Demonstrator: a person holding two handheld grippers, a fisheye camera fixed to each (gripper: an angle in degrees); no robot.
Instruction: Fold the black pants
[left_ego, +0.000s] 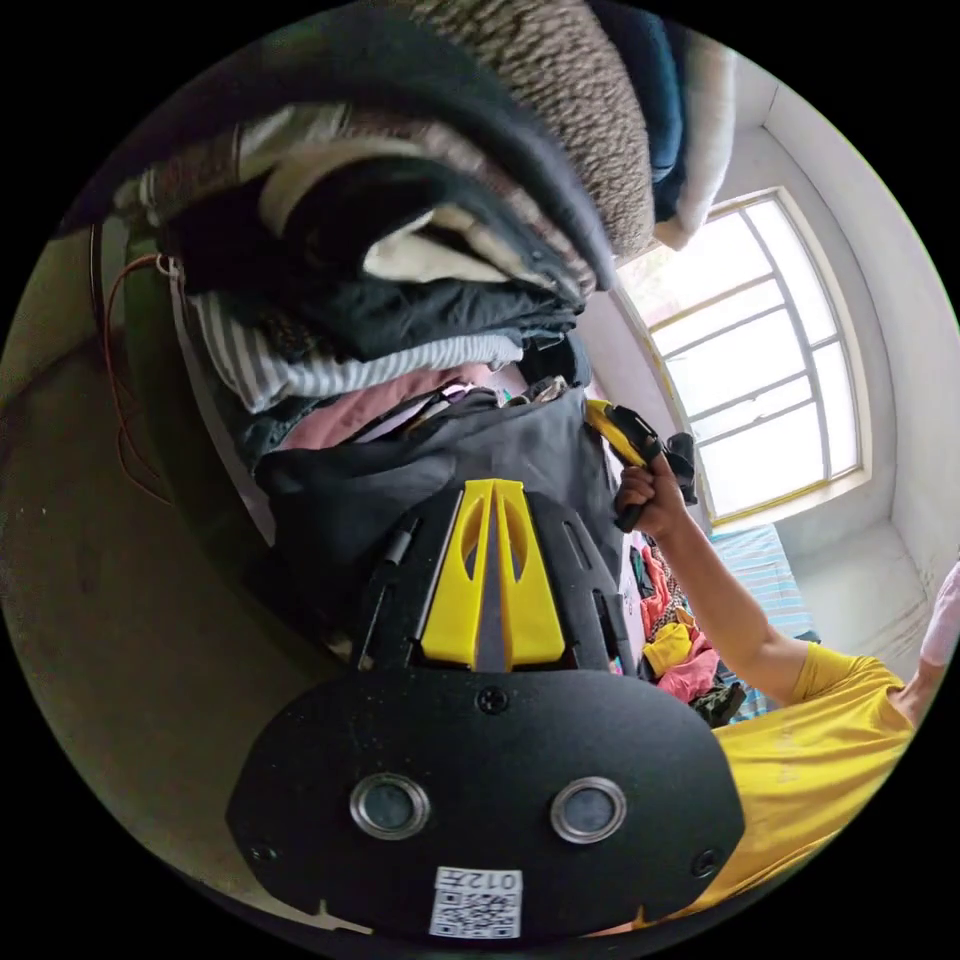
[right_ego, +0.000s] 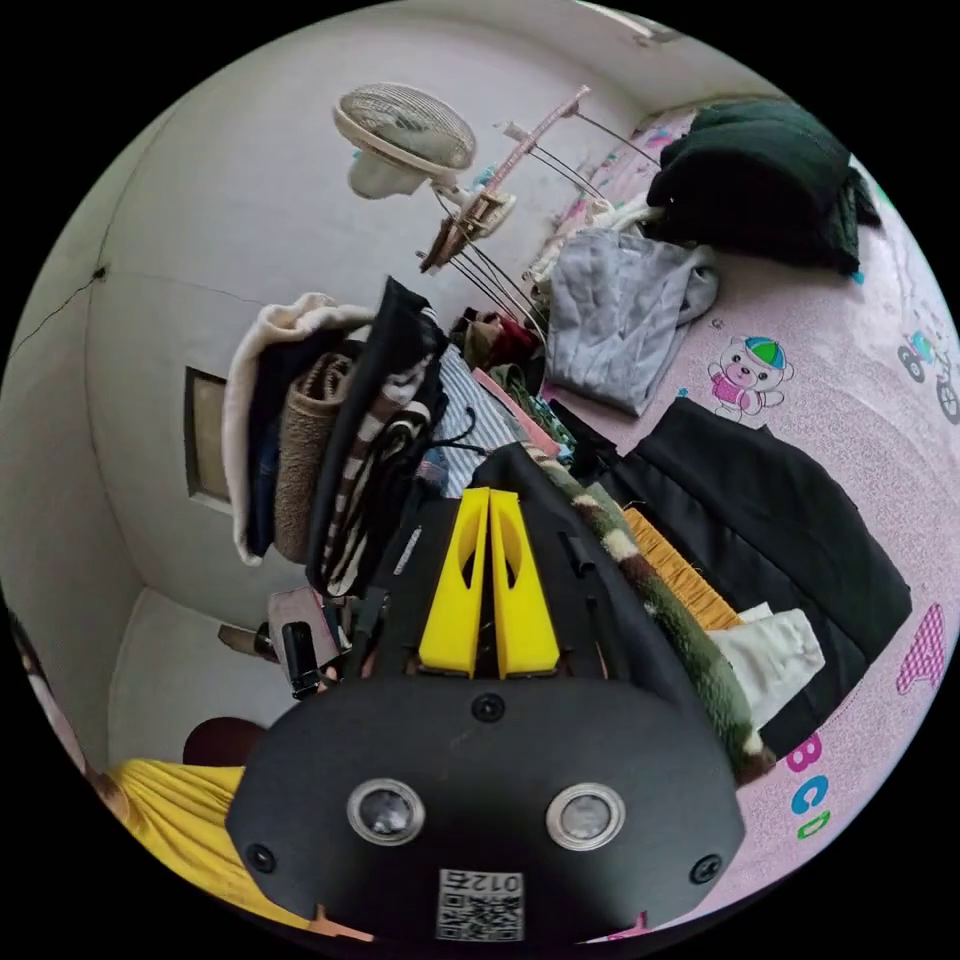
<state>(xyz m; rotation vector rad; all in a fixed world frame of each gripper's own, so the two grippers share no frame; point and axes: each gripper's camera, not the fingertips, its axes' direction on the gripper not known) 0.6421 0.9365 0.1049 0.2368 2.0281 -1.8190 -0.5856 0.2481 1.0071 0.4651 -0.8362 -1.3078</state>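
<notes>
In the left gripper view the black pants (left_ego: 400, 490) hang as a dark sheet below a stack of clothes. My left gripper (left_ego: 492, 488) is shut on them, its yellow jaws pressed together on the cloth. The right gripper (left_ego: 622, 432), held in a person's hand (left_ego: 650, 495), pinches the same edge further along. In the right gripper view my right gripper (right_ego: 490, 497) is shut, with the black pants (right_ego: 530, 475) bunched around its tips. The cloth past the jaws is hidden behind the gripper bodies.
A tall pile of clothes (left_ego: 400, 260) looms beside the pants; it is seen again as the pile (right_ego: 340, 450). On a pink mat (right_ego: 880, 400) lie a folded black garment (right_ego: 780, 530), a grey garment (right_ego: 620, 300) and a dark green heap (right_ego: 770, 180). A fan (right_ego: 405, 130) and a window (left_ego: 760, 360) stand behind.
</notes>
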